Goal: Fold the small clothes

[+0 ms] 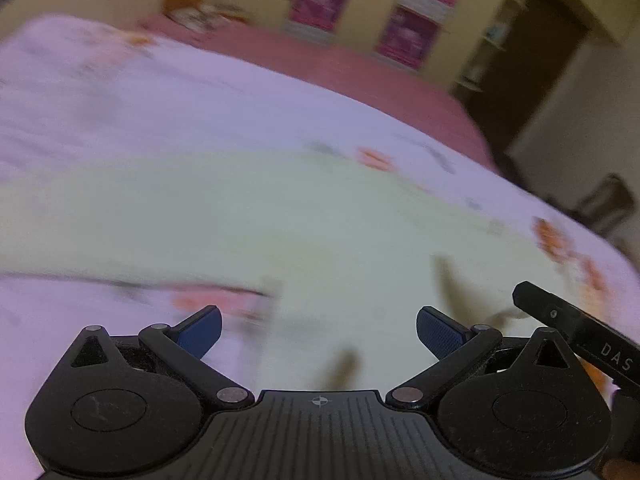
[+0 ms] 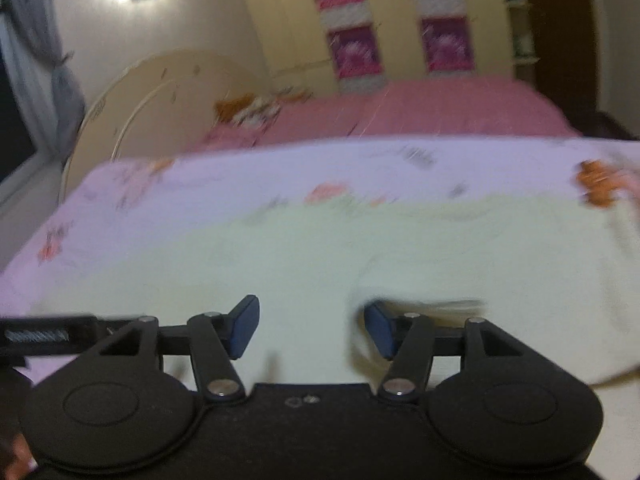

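A pale cream garment (image 1: 248, 216) lies spread flat on a white bed sheet with orange prints (image 1: 120, 92). It also shows in the right wrist view (image 2: 360, 248), where a fold or edge rises by the right finger. My left gripper (image 1: 319, 332) is open and empty, just above the garment's near edge. My right gripper (image 2: 312, 330) is open and empty over the garment. Part of the right gripper (image 1: 580, 336) shows at the right of the left wrist view. Both views are blurred by motion.
A pink bedspread (image 2: 440, 108) covers the far part of the bed. A cream headboard (image 2: 132, 100) stands at the left, and a wardrobe with pink panels (image 2: 400, 20) stands behind. A dark doorway (image 1: 532, 60) is at the right.
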Tool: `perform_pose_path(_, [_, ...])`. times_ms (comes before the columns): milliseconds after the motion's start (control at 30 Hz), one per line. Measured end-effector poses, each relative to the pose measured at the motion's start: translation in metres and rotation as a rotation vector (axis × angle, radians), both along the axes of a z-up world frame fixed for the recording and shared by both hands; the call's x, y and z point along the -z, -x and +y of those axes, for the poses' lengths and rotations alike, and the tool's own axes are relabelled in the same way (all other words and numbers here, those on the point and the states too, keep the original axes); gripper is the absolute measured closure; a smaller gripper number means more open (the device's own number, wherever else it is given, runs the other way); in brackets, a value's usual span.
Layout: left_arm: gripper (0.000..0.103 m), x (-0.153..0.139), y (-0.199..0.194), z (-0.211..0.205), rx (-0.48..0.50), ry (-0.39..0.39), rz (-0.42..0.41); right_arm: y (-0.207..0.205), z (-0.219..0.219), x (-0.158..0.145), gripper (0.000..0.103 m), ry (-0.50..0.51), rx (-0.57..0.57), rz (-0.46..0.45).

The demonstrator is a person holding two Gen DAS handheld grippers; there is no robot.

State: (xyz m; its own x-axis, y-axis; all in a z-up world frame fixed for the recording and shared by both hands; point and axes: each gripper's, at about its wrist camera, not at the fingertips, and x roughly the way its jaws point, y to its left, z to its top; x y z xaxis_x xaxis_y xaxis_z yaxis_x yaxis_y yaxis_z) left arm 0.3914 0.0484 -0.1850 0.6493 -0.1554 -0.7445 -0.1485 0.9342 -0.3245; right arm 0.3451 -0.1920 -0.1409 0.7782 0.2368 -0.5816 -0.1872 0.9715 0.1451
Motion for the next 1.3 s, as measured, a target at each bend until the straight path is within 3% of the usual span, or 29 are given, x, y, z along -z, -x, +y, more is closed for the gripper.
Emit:
perform_pose_path(133, [0.000, 0.011, -0.017, -0.047, 0.103, 0.082, -0.003, 0.025, -0.052, -0.011, 0.040, 0.030, 0.136, -0.013])
perform_pose_path(233, [0.000, 0.020, -0.027, -0.090, 0.185, -0.022, -0.036, 0.044, -0.092, -0.009, 0.040, 0.015, 0.228, 0.015])
perform_pose_path(300, [0.001, 0.025, -0.030, -0.117, 0.239, -0.121, -0.059, 0.049, -0.100, 0.000, 0.040, 0.018, 0.260, 0.024])
perform_pose_path(367, [0.001, 0.031, -0.034, -0.128, 0.257, -0.164, -0.086, 0.055, -0.110, 0.002, 0.040, 0.006, 0.287, 0.033])
perform_pose_path(467, [0.001, 0.035, -0.045, -0.130, 0.256, -0.157, -0.116, 0.062, -0.119, 0.006, 0.038, -0.024, 0.319, 0.041])
perform_pose_path(567, [0.023, 0.037, -0.054, -0.130, 0.282, -0.160, -0.107, 0.057, -0.123, 0.012, 0.038, -0.040, 0.335, 0.043])
perform_pose_path(667, [0.027, 0.040, -0.045, -0.131, 0.289, -0.202, -0.119, 0.057, -0.127, 0.013, 0.037, -0.062, 0.345, 0.048])
perform_pose_path(900, [0.027, 0.041, -0.040, -0.128, 0.293, -0.278, -0.173, 0.055, -0.129, 0.016, 0.037, -0.074, 0.345, 0.058])
perform_pose_path(1200, [0.028, 0.045, -0.048, -0.121, 0.226, -0.207, -0.151, 0.054, -0.133, 0.021, 0.036, -0.099, 0.365, 0.077])
perform_pose_path(1233, [0.034, 0.045, -0.048, -0.122, 0.223, -0.201, -0.153, 0.054, -0.134, 0.021, 0.036, -0.102, 0.368, 0.078])
perform_pose_path(1267, [0.057, 0.046, -0.048, -0.122, 0.225, -0.198, -0.154, 0.054, -0.134, 0.021, 0.036, -0.105, 0.370, 0.079])
perform_pose_path(1300, [0.066, 0.045, -0.048, -0.123, 0.226, -0.190, -0.153, 0.054, -0.135, 0.021, 0.036, -0.105, 0.372, 0.079])
